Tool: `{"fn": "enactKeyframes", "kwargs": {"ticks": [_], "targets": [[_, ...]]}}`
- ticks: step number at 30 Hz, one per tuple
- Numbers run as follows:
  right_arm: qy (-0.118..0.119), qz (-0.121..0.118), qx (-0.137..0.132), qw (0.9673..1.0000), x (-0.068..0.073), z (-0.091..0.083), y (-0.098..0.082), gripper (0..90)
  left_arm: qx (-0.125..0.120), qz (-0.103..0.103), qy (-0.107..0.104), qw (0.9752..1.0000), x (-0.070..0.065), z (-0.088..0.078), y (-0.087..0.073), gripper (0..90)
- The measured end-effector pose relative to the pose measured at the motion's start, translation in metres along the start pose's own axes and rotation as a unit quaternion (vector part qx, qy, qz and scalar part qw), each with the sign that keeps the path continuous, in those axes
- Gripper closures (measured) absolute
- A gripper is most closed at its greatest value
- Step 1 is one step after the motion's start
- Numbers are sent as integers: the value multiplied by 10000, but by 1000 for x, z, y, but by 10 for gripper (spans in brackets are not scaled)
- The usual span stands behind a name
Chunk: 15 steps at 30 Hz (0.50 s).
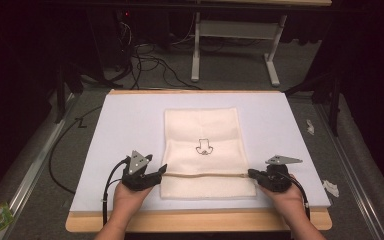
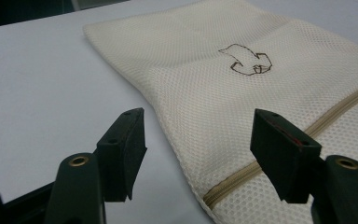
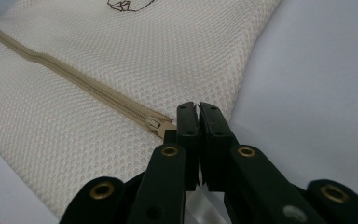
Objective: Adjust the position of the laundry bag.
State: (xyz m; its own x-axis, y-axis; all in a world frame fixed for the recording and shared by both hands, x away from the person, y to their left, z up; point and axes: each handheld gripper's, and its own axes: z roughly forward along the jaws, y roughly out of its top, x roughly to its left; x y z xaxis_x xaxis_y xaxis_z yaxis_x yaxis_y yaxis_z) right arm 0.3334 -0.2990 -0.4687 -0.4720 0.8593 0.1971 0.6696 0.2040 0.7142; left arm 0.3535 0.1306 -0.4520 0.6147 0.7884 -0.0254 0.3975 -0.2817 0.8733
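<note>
Right jaws: clenched; right gripper [image 3: 197, 108] sits at the right end of the zipper [image 3: 79, 84], tips meeting just beside the slider [image 3: 154, 124]. Whether the pull tab is pinched between them I cannot tell; likely, given the placement.
Left jaws: released; left gripper [image 2: 198, 135] straddles the bag's left edge where the zipper begins, pads clear of the fabric.
Mesh bag [image 1: 203, 150]: lies flat mid-tabletop, near the person's side, zipper running across its lower part, small printed logo [image 1: 203, 146] above it.
Handling (judged): light, limp, open-weave cloth; will bunch and drag if pulled from one end alone. Not fragile, not slippery.
Where to hold (judged): pull tab for sliding; left seam end at the zipper tape to anchor.
Tabletop [image 1: 130, 120]: pale mat, offers little grip on the cloth.
</note>
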Motion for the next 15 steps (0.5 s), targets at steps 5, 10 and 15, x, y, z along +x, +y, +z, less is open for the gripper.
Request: {"fn": "enactKeyframes", "kwargs": {"ticks": [5, 10, 15], "targets": [[-17, -4, 10, 10000, 0, 0, 0, 883, 0, 3, 8, 10000, 0, 0, 0, 361], [41, 7, -28, 10000, 0, -1, 0, 884, 5, 6, 11, 10000, 0, 0, 0, 361], [175, -3, -99, 9998, 5, -2, 1, 881, 5, 2, 22, 10000, 0, 1, 0, 360]]}}
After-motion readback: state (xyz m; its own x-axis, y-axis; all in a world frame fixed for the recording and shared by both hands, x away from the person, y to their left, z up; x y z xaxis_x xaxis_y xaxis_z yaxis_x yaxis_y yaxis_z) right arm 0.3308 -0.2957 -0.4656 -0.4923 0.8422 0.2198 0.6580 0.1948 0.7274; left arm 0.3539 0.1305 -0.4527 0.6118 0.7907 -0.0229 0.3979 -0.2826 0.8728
